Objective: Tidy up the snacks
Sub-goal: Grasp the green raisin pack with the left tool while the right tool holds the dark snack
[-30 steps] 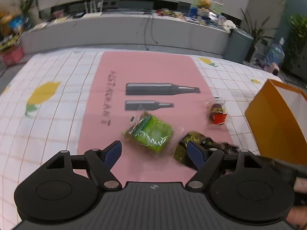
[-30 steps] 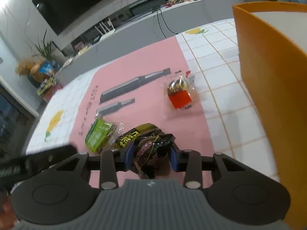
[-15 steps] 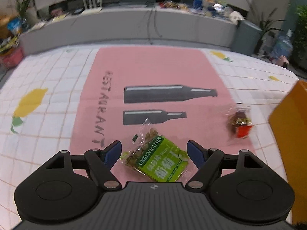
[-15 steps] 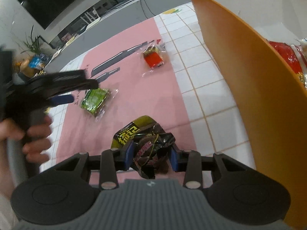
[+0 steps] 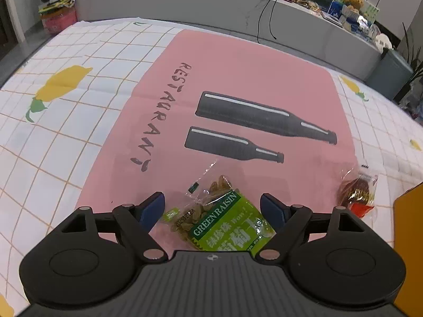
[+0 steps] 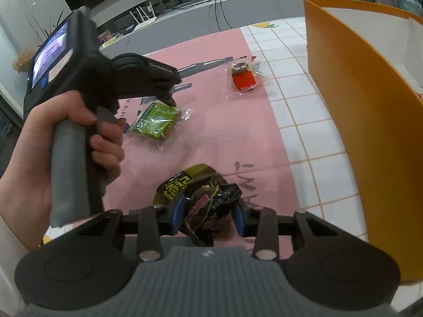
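A: What was on the left side of the desk (image 5: 79, 137)?

B: The left gripper (image 5: 212, 207) hung over the pink mat (image 5: 238, 79), held by a hand (image 6: 79, 142) that showed in the right wrist view. Its jaws stood wide apart, and the green raisin packet (image 5: 224, 224) lay flat on the mat between the blue pads (image 5: 152, 208), touching neither of them.

A: Was the packet upright?

B: No, it lay flat and turned at an angle, with its clear end pointing to the far side.

A: And further to the right?

B: The right gripper (image 6: 207, 211) was closed on a dark crumpled snack bag (image 6: 203, 200); both pads pressed its sides. I could not tell whether the bag was clear of the mat. A small red and brown packet (image 6: 243, 78) lay on the far right edge of the mat, well apart from both grippers.

A: What stood at the right edge?

B: An orange box (image 6: 364, 137) with a white inside stood there on the checked cloth, just beside the right gripper. Something red showed inside it, but it was too little to name.
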`<state>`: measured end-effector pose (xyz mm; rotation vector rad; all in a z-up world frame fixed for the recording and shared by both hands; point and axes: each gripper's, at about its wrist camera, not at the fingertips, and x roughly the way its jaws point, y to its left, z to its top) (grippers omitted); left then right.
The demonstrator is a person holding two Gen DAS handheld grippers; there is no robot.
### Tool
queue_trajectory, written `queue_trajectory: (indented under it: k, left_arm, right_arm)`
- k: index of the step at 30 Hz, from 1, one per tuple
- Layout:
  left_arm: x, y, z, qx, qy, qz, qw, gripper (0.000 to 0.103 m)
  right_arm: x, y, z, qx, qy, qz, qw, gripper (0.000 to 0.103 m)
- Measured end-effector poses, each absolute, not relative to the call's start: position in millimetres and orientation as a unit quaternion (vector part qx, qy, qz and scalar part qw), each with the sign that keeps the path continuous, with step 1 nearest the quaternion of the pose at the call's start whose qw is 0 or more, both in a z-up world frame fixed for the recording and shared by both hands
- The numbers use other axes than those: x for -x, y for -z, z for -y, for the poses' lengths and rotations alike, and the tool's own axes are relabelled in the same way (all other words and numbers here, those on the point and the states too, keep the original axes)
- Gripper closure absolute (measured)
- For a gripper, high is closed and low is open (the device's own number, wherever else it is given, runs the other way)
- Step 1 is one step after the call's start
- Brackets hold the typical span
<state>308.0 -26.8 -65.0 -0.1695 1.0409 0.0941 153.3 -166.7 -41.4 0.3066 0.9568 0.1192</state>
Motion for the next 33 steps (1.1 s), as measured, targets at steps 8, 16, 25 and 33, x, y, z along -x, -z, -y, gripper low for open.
queue_trajectory:
  k: [8,16,25,33]
  left_arm:
    - [-303.4,61.7,34.1,0.036,-0.042,-0.502,0.863,0.041]
    - [-294.9,59.6,22.1,0.046,0.011,-0.486,0.873,0.051]
    - [-287.5,58.6,17.9,0.029,0.045,-0.476,0.878,0.059]
    - [-279.3,52.9,13.2,0.035,0.05,-0.466,0.883,0.064]
  right_arm:
    - [-153.8,40.1,164.7,-0.139,-0.06,-0.457,0.876,0.066]
    - [-152.4,35.4,170.8,-0.142,-0.062,-0.45,0.879,0.068]
    - [-157.3,35.2,170.1,-0.13,-0.075,-0.445,0.883,0.069]
    - [-154.7,32.7,168.2,-0.123,-0.074,-0.437,0.888,0.07]
